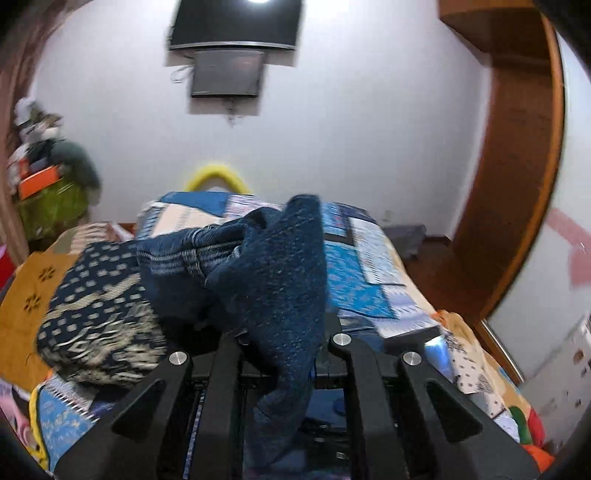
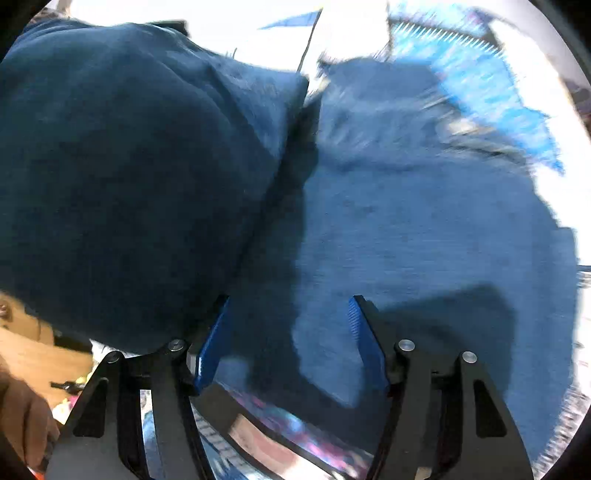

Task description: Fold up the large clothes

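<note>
A large dark blue garment (image 1: 280,266) lies bunched on the patchwork bed cover (image 1: 362,258). My left gripper (image 1: 280,332) is shut on a fold of it and holds that fold raised. The cloth drapes down between the black fingers and hides the tips. In the right wrist view the same garment (image 2: 424,229) lies spread flat under my right gripper (image 2: 290,314). A lifted fold (image 2: 129,166) hangs at the left. The right gripper's blue pads (image 2: 214,343) stand apart with nothing pressed between them.
A dark cloth with pale patterns (image 1: 96,314) sits heaped on the bed to the left. Beyond the bed are a wall screen (image 1: 236,26), a wooden wardrobe (image 1: 517,147) and a cluttered pile (image 1: 48,192). A brown sleeve (image 2: 22,413) shows at lower left.
</note>
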`<control>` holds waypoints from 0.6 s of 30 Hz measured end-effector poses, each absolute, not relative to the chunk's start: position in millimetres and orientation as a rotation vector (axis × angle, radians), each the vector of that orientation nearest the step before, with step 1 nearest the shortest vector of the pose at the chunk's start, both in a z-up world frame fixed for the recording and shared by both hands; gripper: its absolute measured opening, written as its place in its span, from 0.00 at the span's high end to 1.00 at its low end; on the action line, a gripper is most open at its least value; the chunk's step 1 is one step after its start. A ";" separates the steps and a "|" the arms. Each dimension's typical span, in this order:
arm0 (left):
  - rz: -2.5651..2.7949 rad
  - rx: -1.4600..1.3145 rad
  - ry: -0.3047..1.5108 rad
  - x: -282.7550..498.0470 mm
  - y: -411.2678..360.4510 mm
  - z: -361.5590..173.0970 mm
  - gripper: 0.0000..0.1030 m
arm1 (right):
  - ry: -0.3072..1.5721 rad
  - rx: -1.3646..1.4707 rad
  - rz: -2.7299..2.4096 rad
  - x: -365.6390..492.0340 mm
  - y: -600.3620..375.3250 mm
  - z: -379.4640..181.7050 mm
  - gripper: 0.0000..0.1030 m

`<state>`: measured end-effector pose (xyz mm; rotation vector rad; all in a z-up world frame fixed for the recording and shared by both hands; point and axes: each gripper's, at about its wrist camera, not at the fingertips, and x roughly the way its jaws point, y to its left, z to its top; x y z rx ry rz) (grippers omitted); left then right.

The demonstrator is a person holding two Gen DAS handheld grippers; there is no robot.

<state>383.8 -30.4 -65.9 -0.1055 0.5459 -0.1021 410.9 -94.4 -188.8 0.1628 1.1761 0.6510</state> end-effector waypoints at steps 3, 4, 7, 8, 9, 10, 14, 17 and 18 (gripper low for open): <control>-0.194 -0.096 0.590 395.2 -64.0 -76.9 0.92 | 1.110 0.213 0.547 394.3 -151.3 -173.9 0.41; -0.231 -0.085 0.621 401.1 -80.4 -84.9 0.92 | 1.088 0.223 0.497 387.7 -172.7 -169.9 0.41; -0.324 -0.025 0.739 411.1 -126.7 -120.1 0.92 | 1.054 0.230 0.352 371.5 -233.6 -161.8 0.41; -0.363 -0.007 0.802 414.5 -140.5 -139.4 0.92 | 1.049 0.239 0.315 367.7 -251.4 -160.0 0.41; -0.388 0.005 0.847 415.3 -148.5 -153.0 0.92 | 1.047 0.252 0.290 364.0 -261.7 -158.1 0.41; -0.421 0.023 0.923 417.5 -158.1 -175.1 0.91 | 1.047 0.269 0.265 359.6 -272.9 -156.4 0.41; -0.441 0.141 0.998 401.5 -177.6 -219.2 0.90 | 1.054 0.292 0.210 348.2 -296.5 -155.5 0.41; -0.461 0.197 0.980 390.0 -179.4 -208.0 0.84 | 1.060 0.293 0.221 345.8 -298.9 -155.4 0.41; -0.480 0.197 0.986 386.8 -177.6 -203.7 0.81 | 1.059 0.291 0.228 344.7 -294.5 -153.6 0.41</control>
